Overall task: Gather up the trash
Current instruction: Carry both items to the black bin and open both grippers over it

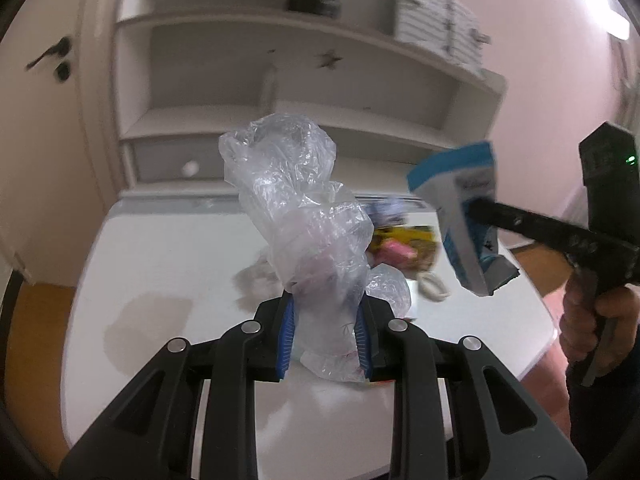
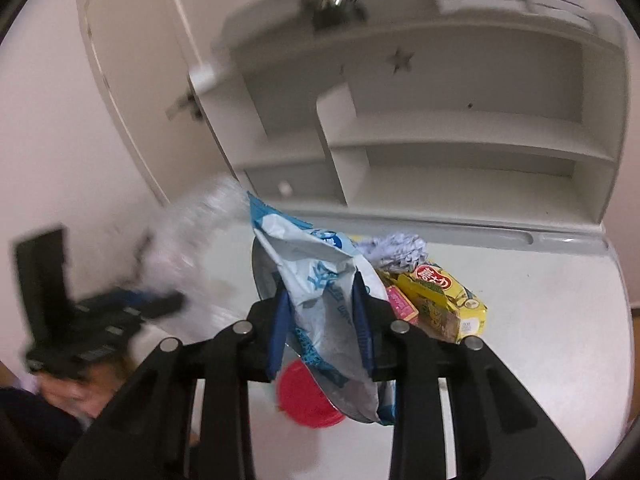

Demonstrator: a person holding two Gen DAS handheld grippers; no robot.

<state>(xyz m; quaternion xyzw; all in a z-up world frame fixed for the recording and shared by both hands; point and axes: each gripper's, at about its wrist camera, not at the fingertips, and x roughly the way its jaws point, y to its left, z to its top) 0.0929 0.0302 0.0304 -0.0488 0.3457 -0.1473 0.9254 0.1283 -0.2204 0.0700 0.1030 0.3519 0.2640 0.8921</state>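
Observation:
My left gripper [image 1: 325, 312] is shut on a crumpled clear plastic bag [image 1: 298, 200] and holds it upright above the white table [image 1: 160, 272]. My right gripper [image 2: 322, 316] is shut on a blue and white wrapper [image 2: 324, 276], lifted above the table; in the left wrist view the wrapper [image 1: 460, 208] hangs at the right, held by the right gripper [image 1: 480, 206]. A yellow snack packet [image 2: 444, 300], a pink wrapper [image 2: 402, 304] and a crumpled pale paper [image 2: 394, 250] lie on the table behind. The blurred bag [image 2: 192, 224] and the left gripper [image 2: 176, 300] show at the left of the right wrist view.
A red round lid [image 2: 304, 396] lies on the table under the wrapper. A white shelf unit [image 1: 280, 80] stands against the wall at the table's far edge. A door with a dark handle [image 1: 52, 54] is at the left. Wooden floor [image 1: 36, 320] shows beside the table.

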